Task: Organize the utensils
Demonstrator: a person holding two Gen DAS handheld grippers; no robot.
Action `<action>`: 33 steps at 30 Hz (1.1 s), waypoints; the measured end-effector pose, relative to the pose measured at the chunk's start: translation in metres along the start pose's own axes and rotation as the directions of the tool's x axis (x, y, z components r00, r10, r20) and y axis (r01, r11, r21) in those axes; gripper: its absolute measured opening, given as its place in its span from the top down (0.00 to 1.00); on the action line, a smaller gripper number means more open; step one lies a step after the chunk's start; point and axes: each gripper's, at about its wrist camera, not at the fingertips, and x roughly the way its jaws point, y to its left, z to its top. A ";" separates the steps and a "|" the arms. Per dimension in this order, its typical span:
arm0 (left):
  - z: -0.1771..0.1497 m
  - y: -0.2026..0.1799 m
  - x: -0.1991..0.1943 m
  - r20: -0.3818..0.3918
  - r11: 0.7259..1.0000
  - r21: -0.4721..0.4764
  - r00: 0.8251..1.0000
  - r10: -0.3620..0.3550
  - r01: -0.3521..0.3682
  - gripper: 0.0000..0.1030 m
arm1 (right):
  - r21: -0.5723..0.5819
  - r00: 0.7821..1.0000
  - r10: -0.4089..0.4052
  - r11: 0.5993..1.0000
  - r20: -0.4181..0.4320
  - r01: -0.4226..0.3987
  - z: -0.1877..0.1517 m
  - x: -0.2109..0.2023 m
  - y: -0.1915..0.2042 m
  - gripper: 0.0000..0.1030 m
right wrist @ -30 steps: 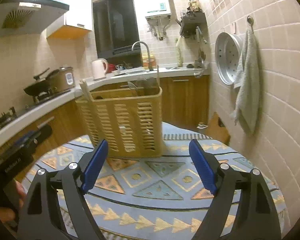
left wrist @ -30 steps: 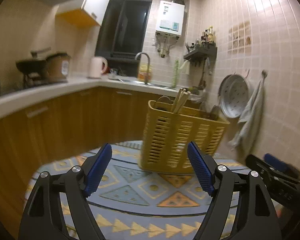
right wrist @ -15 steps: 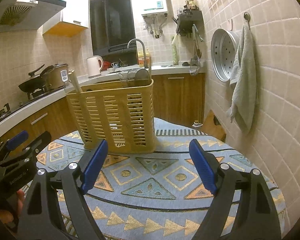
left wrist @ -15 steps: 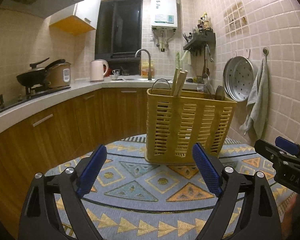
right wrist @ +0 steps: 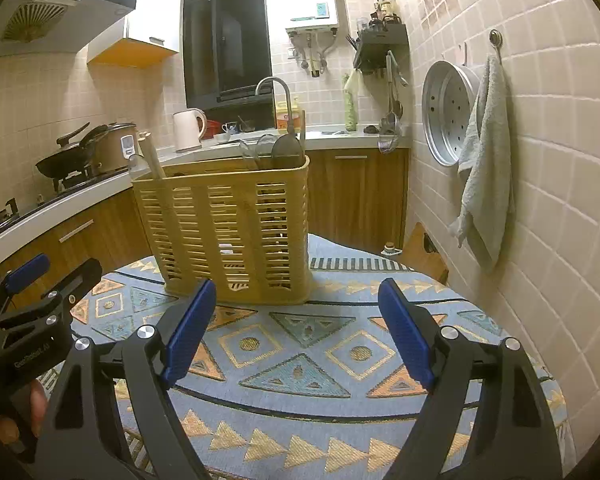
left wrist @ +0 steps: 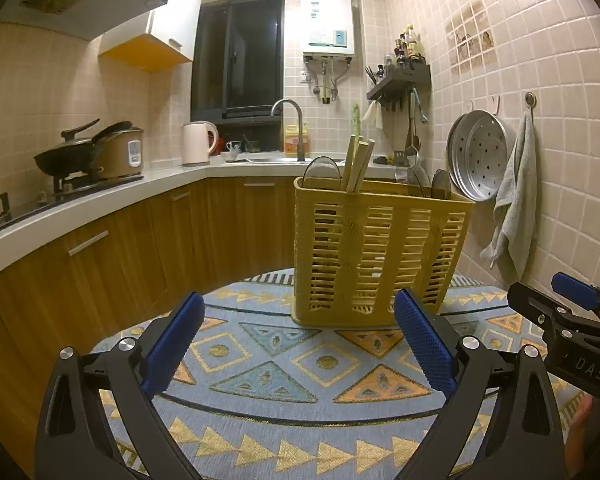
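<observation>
The left gripper (left wrist: 296, 336) has spread since a second ago and its jaws are opening with nothing between them (the right gripper (right wrist: 294, 328) gapes wide, equally empty). Beyond both, the yellow utensil basket (left wrist: 376, 256) stands upright on the patterned bench (left wrist: 260, 364), holding wooden chopsticks (left wrist: 358, 164) and ladles.

Yellow slotted utensil basket (left wrist: 380, 252) upright on patterned cloth; wooden chopsticks (left wrist: 358, 164), dark ladles (left wrist: 440, 186) standing inside.
</observation>
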 end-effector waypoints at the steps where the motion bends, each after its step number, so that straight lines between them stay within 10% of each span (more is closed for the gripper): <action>1: 0.000 0.000 0.000 0.001 1.000 0.000 1.000 0.001 -0.001 0.10 | 0.003 1.000 0.001 1.000 -0.002 -0.001 0.000 0.000 -0.001 0.23; 33: 0.000 -0.004 0.007 -0.042 1.000 0.014 0.999 -0.006 0.006 0.07 | 0.021 1.000 -0.003 1.000 -0.028 0.004 -0.001 0.005 -0.005 0.09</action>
